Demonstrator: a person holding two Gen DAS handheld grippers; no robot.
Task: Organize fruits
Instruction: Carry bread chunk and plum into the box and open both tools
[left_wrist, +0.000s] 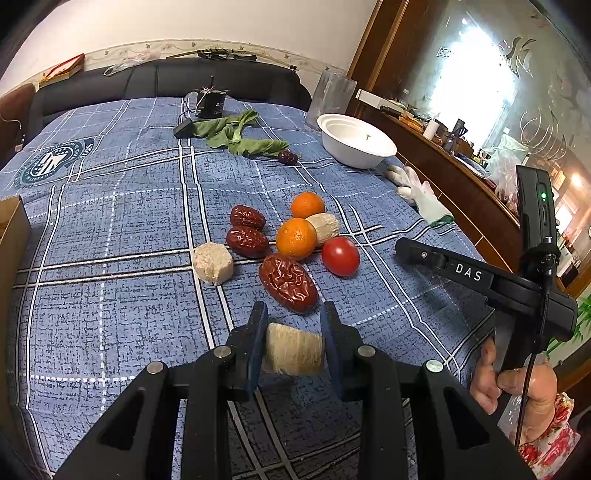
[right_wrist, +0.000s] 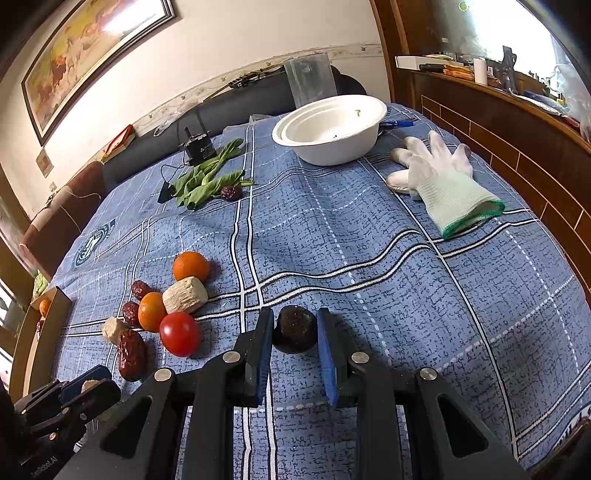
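Left jaws: the left gripper is closed onto a pale fibrous cylinder, both blue pads touching its flat ends, low centre of the left wrist view.
Right jaws: the right gripper straddles a dark round fruit at lower centre of the right wrist view; a gap shows on either side, so the jaws are partly open and not yet gripping.
Doing it well: I judge the right jaws should close squarely across the widest part of the dark fruit, gently, since a round skin may roll or squirt out. The left should keep its piece level; the soft ends look easy to crush.
Fruit pile: left of centre in the right wrist view lie a red tomato, two oranges, wrinkled red dates and more pale cylinders, touching or just beside one another on the blue checked cloth.
Likely target: a white bowl, upper centre, well apart from the pile; only specks inside.
Other: a white glove at right, green leaves upper left.
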